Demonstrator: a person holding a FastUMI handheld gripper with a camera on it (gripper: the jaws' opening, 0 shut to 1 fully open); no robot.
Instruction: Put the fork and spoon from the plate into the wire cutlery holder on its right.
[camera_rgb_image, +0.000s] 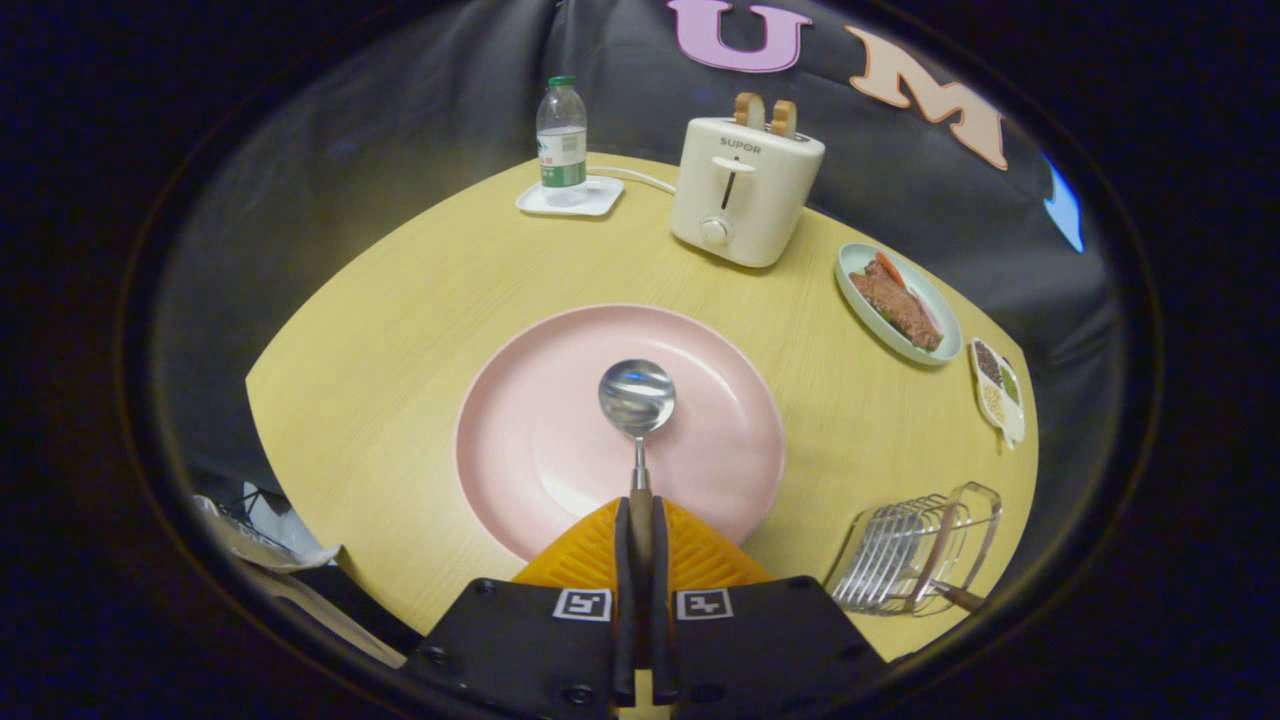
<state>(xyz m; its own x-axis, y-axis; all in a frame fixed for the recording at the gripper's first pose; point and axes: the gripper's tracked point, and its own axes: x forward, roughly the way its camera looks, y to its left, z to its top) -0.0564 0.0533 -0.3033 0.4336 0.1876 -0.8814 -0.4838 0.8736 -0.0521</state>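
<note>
Both fingers (622, 540) of my gripper (640, 520) clamp the spoon (637, 400) handle, bowl ahead over the plate (520, 440), so I can swing it rightward to the wire cutlery holder (915, 550).

gripper (640, 520), fingers clamped on spoon (637, 400) handle

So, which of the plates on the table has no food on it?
The big pink plate just ahead of the hand-held gripper, which is shut on the spoon; the others hold food.
</note>
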